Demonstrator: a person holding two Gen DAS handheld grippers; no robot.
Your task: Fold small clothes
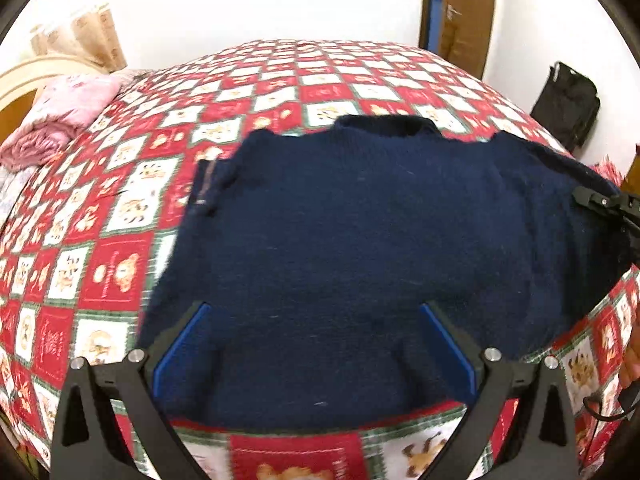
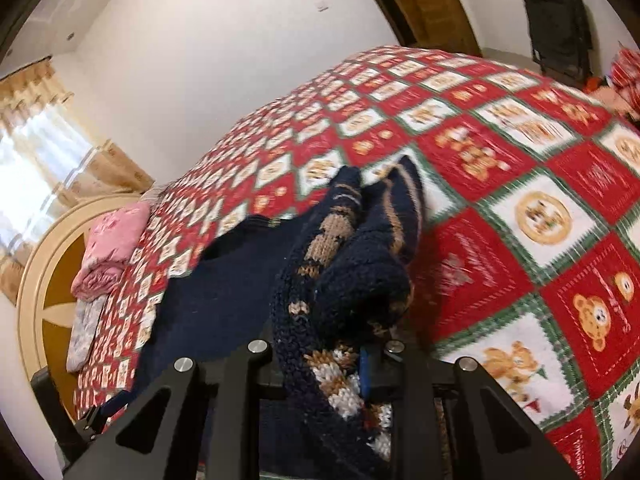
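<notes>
A navy knitted sweater [image 1: 360, 240] lies spread on the red and white teddy-bear quilt [image 1: 120, 220], collar at the far side. My left gripper [image 1: 315, 307] is open, its blue pads [image 1: 180, 344] wide apart over the sweater's near hem and pinching nothing. My right gripper [image 2: 320, 360] is shut on the sweater's right side, where navy fabric with a tan and white pattern [image 2: 360, 280] bunches up and rises off the quilt [image 2: 540, 216]. In the left wrist view the right gripper [image 1: 608, 202] shows at the sweater's right edge.
A folded pink blanket [image 1: 68, 116] lies at the bed's left end by a curved headboard [image 2: 44, 280]. A black bag [image 1: 568, 104] stands against the wall past the far right corner. A person's hand [image 1: 632, 356] is at the right edge.
</notes>
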